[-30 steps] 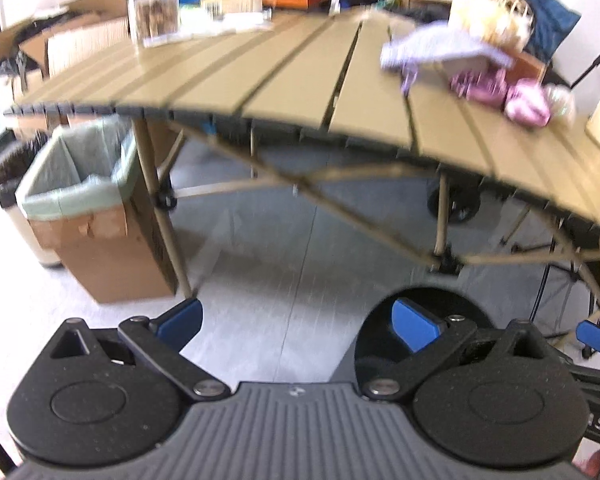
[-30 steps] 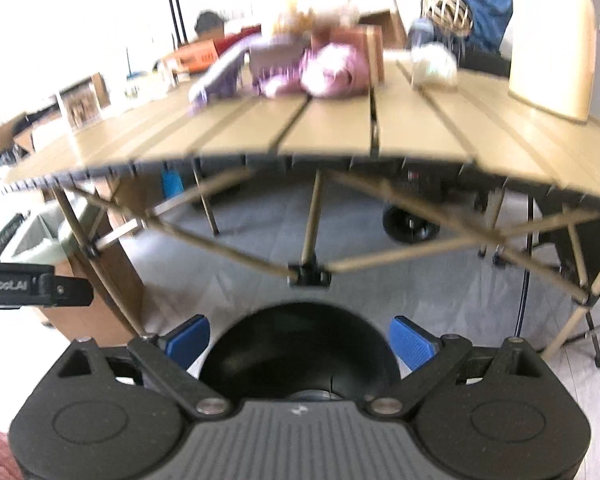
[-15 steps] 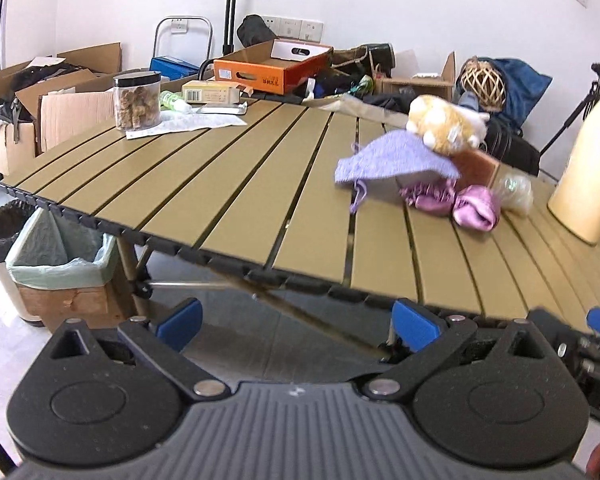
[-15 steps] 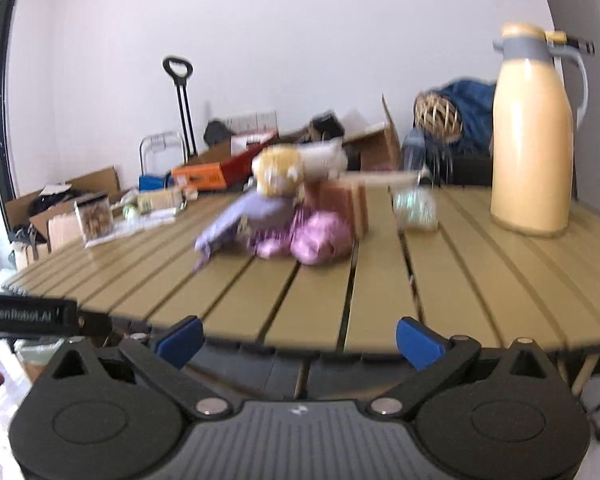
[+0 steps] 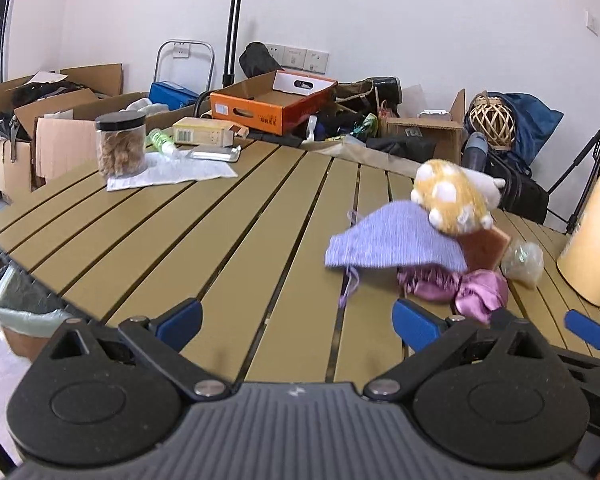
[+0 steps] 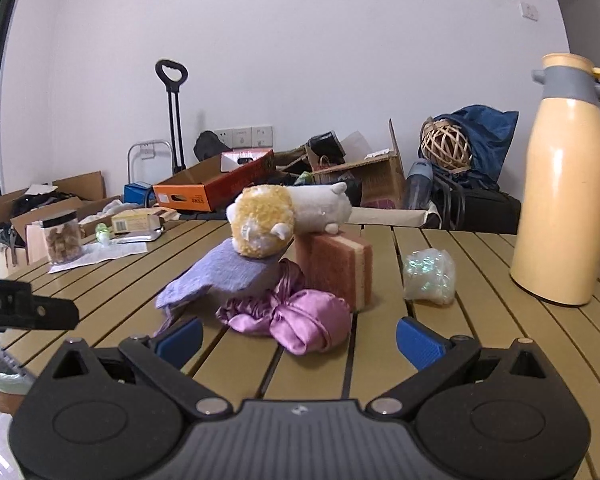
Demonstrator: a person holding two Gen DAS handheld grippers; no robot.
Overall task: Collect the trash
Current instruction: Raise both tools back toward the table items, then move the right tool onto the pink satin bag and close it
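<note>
A crumpled clear plastic wrap lies on the slatted tan table, right of a small pile. The pile is a purple knit cloth, a yellow and white plush toy, a pink sponge block and a pink satin cloth. My right gripper hovers open over the near table edge, with the satin cloth just ahead of its fingers and nothing held. My left gripper is open and empty above bare slats, left of the pile. The wrap shows at that view's right.
A tall cream thermos jug stands at the right. At the far left are a snack jar, a paper sheet and a small carton. A bag-lined cardboard bin stands on the floor below the left edge. Boxes and bags crowd the back wall.
Both grippers have risen from below the table's edge to above its top and moved closer to the pile. Both stay open and empty.
</note>
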